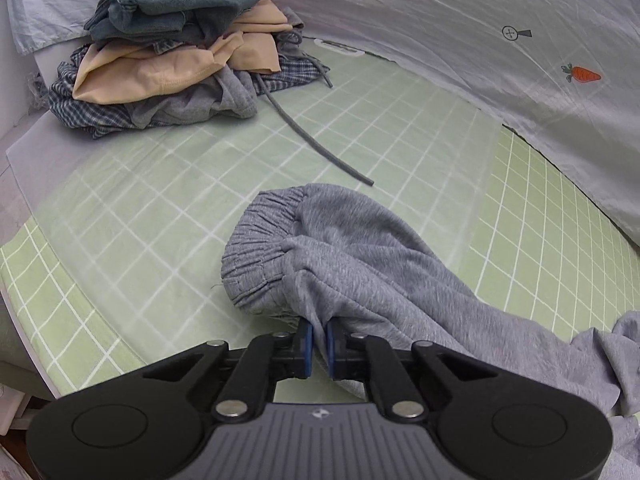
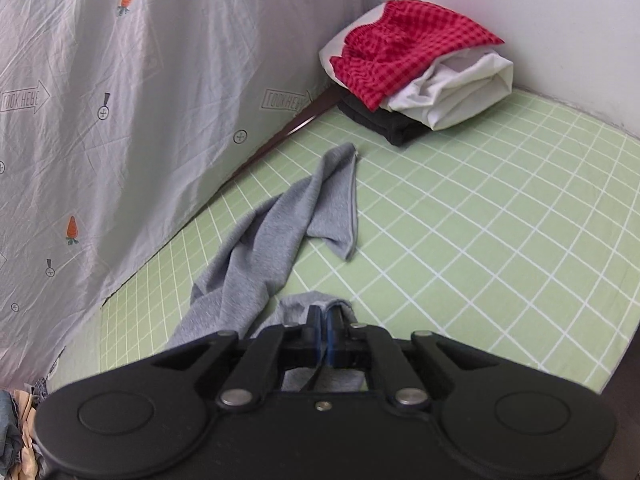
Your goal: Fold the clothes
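Observation:
Grey sweatpants (image 1: 344, 248) lie on the green checked sheet (image 1: 160, 208), elastic waistband bunched toward the far left. My left gripper (image 1: 319, 338) is shut on a fold of the fabric just below the waistband. In the right wrist view a grey leg (image 2: 280, 224) of the sweatpants stretches away over the sheet (image 2: 480, 220), its cuff flat near the middle. My right gripper (image 2: 323, 320) is shut on the near leg end of the same sweatpants, cloth pinched between the blue pads.
An untidy pile of clothes (image 1: 176, 48) with a loose grey drawstring (image 1: 320, 140) sits at the far left. A stack of folded clothes topped by red checked fabric (image 2: 416, 72) lies in the far right corner. A white carrot-print sheet (image 2: 120, 120) hangs along the back.

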`<move>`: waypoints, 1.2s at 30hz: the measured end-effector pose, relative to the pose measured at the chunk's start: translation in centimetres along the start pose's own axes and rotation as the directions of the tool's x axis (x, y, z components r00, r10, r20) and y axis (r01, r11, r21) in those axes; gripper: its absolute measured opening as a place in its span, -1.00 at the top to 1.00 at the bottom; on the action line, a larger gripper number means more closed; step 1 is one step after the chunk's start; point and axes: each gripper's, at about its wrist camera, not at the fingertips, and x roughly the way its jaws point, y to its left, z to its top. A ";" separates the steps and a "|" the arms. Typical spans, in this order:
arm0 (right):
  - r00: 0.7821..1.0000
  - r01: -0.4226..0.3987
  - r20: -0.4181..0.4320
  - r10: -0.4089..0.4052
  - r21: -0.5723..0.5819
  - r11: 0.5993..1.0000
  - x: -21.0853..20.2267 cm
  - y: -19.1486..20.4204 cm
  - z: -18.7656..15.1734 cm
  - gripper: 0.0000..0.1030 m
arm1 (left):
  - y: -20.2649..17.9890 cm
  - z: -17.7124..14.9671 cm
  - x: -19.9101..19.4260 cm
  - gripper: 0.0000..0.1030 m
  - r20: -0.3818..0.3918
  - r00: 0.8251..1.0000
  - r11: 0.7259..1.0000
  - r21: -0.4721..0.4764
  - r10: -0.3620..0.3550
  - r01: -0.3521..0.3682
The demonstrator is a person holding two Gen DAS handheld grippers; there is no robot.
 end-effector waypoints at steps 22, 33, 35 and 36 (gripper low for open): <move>1.000 -0.021 -0.024 0.014 -0.327 0.945 17.7 16.7 6.4 0.11 | -7.2 9.4 8.4 0.47 -0.002 1.000 1.000 -0.005 -0.022 0.022; 0.950 -0.014 -0.311 -0.032 -0.145 0.989 15.7 9.2 -2.8 -0.12 | -5.2 4.7 6.3 0.29 -0.080 0.994 0.995 -0.069 -0.071 0.066; 0.942 -0.046 -0.335 0.002 -0.124 0.991 16.0 9.1 -3.6 -0.12 | -5.3 4.1 6.1 0.26 -0.093 0.993 0.996 -0.058 -0.078 0.072; 0.941 -0.062 -0.339 0.016 -0.126 0.990 16.1 9.3 -3.9 -0.11 | -5.3 4.0 6.1 0.24 -0.097 0.992 0.996 -0.049 -0.079 0.074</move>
